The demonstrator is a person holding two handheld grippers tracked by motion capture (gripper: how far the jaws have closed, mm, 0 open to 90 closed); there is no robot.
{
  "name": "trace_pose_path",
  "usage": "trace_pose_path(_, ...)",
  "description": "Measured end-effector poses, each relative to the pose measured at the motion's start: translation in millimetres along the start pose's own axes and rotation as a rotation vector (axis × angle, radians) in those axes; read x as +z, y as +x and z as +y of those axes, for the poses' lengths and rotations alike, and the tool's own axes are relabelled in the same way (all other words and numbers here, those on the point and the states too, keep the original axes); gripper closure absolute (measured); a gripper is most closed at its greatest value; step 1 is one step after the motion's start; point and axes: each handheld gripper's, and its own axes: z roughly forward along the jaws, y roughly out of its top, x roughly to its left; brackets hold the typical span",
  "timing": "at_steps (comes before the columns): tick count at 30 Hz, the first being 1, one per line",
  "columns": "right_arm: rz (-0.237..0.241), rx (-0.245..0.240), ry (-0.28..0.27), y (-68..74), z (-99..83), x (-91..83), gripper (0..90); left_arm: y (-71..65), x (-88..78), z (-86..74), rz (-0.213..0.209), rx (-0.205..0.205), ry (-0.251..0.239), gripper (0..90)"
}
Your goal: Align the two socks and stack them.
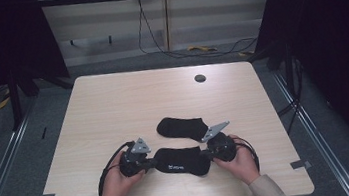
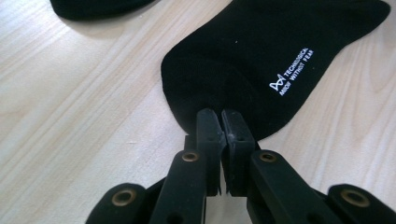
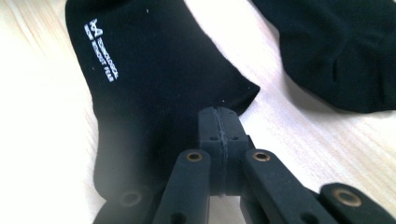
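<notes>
- High view: lying near table's [image 1: 112,100] front edge, printed sock [image 1: 182,160] stretching between left gripper [image 1: 146,165] and right gripper [image 1: 213,152]; second sock [image 1: 182,127] resting just behind.
- Left gripper view: pinching sock's rounded end, jaws pressed together.
- Right gripper view: clamping opposite edge near corner; risking slippage, given shallow bite on thin fabric.
</notes>
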Motion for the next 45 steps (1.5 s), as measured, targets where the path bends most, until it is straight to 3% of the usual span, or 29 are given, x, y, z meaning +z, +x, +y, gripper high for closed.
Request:
trace_pose_path(9,0.022,0.012,-0.044,-1.3,8.8,-12.9,90.0,-1.3,-15.4,10.0,-0.023,-0.01,-0.068,87.8)
trace_pose_path(20,0.031,0.034,-0.056,-14.6,22.7,-26.5,90.0,12.5,-30.0,29.9,-0.031,-0.049,-0.125,87.8)
trace_pose_path(32,0.011,0.031,-0.043,-28.0,40.8,-32.8,90.0,24.9,-26.5,46.0,-0.03,-0.052,-0.122,87.8)
trace_pose_path(45,-0.014,0.074,-0.016,-51.6,58.2,-31.3,90.0,44.0,-21.7,62.4,-0.014,-0.087,-0.126,87.9)
